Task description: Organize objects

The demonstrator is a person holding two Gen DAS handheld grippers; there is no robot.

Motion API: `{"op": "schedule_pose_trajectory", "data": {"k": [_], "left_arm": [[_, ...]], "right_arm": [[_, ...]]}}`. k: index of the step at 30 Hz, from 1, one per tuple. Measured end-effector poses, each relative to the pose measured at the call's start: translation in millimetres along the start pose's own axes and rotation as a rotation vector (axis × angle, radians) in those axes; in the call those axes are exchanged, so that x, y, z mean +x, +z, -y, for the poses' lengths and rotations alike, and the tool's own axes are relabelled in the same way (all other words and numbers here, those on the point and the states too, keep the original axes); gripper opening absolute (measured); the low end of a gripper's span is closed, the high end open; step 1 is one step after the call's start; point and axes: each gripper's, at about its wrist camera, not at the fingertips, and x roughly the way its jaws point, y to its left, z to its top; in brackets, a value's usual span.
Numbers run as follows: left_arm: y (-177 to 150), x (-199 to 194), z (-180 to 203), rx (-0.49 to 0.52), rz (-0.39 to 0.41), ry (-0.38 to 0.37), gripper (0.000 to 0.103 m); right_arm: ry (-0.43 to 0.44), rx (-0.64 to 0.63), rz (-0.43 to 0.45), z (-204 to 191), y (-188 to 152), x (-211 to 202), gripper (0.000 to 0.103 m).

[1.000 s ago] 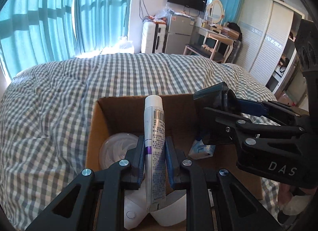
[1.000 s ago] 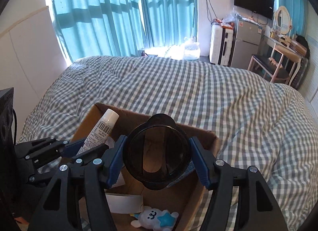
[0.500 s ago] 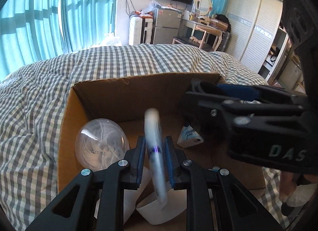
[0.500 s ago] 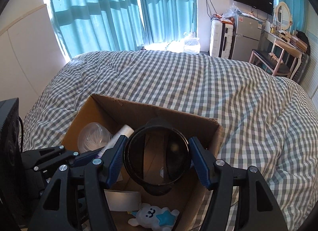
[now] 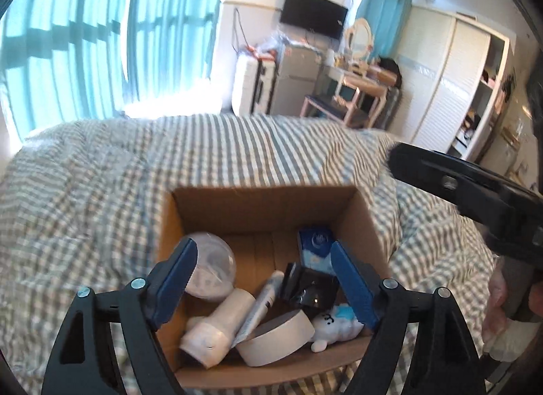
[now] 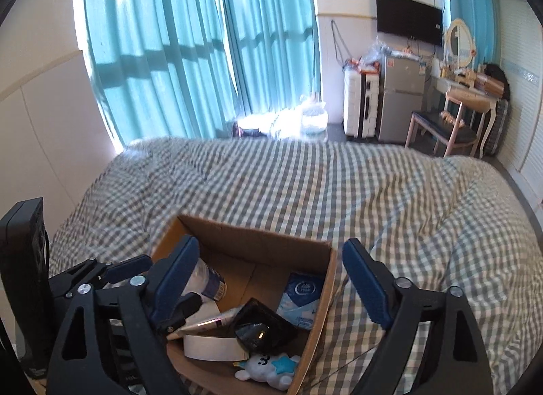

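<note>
An open cardboard box (image 5: 258, 201) sits on the checked bed. Inside lie a white tube (image 5: 261, 303), a dark glossy container (image 5: 312, 288), a clear plastic ball (image 5: 210, 266), a white bottle (image 5: 217, 327), a tape roll (image 5: 278, 337), a blue tissue pack (image 5: 315, 249) and a white-and-blue plush toy (image 5: 339, 325). My left gripper (image 5: 263, 288) is open and empty above the box. My right gripper (image 6: 271, 288) is open and empty above the box (image 6: 258, 249); the dark container (image 6: 261, 328), tissue pack (image 6: 300, 300) and plush (image 6: 268, 368) lie below it.
The grey checked duvet (image 6: 339, 191) spreads all around the box. Teal curtains (image 6: 190, 49), a suitcase and small fridge (image 6: 400, 99), and a dressing table with chair (image 6: 454, 123) stand beyond the bed. A black device (image 6: 23, 276) stands at the left.
Both grippers opened. The left let go of the white tube and the right let go of the dark container; both now lie in the box. Both grippers have risen and drawn back.
</note>
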Motion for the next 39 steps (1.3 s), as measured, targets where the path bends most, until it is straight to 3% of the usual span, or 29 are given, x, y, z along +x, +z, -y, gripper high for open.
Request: {"op": "schedule_pose_trajectory", "data": {"k": [4,16,21,25,29,31,34,39], "left_arm": [[19,-39,1,0.004,0.070,0.041,0.097],[33,-148,17,0.062,0.258,0.151,0.101],[20,-176,27,0.093,0.292,0.186,0.102],[8,-198,36,0.123,0.343,0.234,0.102],[-16,-224,43,0.142,0.416,0.303,0.103],[-29,-232,45,0.132,0.443,0.298,0.103],[-55,-234,45,0.111,0.443,0.282,0.103],[-87,-222,37,0.090,0.434,0.331,0.103]], "right_arm": [[-0.041,-0.016,0.067,-5,9,-41,0.098],[-0.088,0.019,0.163,-9,12,-145,0.100],[-0.112,0.033,0.239,-4,-15,-186,0.101],[-0.211,-0.016,0.264,-10,-40,-201,0.101],[-0.193,-0.029,0.281,-15,-63,-210,0.101],[-0.188,-0.018,0.292,-16,-78,-214,0.101],[-0.198,-0.009,0.296,-15,-98,-214,0.101],[-0.229,-0.013,0.309,-12,-129,-214,0.101]]}}
